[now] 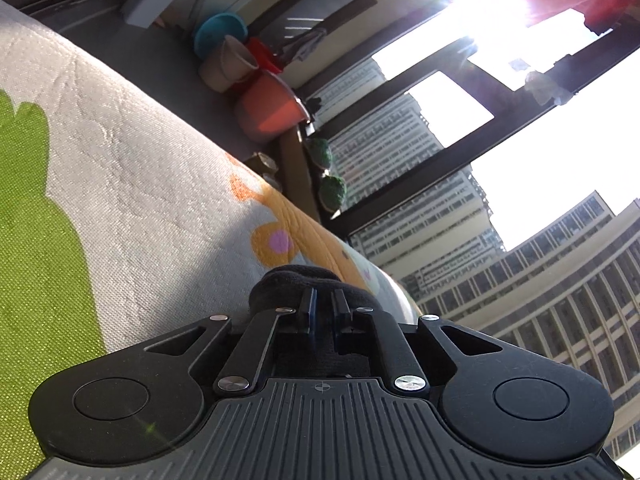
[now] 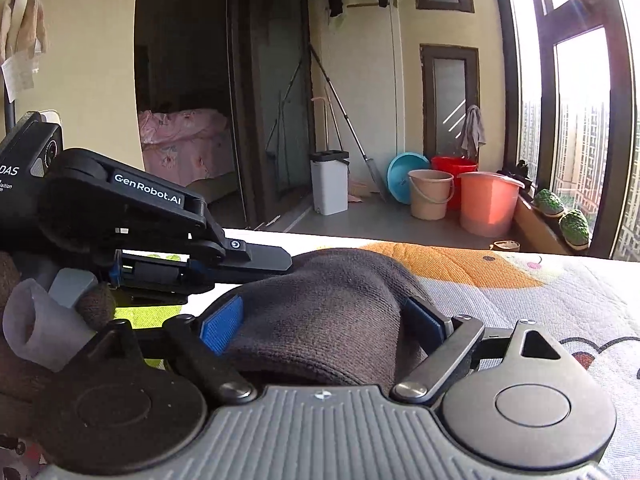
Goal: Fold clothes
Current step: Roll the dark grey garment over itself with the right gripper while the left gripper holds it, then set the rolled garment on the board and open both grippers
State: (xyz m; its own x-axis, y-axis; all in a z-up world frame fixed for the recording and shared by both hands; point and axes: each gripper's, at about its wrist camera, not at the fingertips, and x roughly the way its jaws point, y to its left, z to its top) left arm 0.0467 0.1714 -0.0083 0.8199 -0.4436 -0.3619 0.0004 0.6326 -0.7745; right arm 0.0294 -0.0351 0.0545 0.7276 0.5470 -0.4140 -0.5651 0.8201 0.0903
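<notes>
A dark brown knitted garment lies bunched on the patterned bed cover. My right gripper is closed around a thick fold of it, the blue pads pressing its sides. My left gripper comes in from the left in the right wrist view, its fingers reaching the same garment. In the left wrist view my left gripper is shut, its fingers close together on the dark garment at the edge of the cover.
Beyond the bed edge stand a pink bucket, a beige bucket, a red bucket, a blue basin and a white mop bin. A window is at right. Two green shoes sit on the sill.
</notes>
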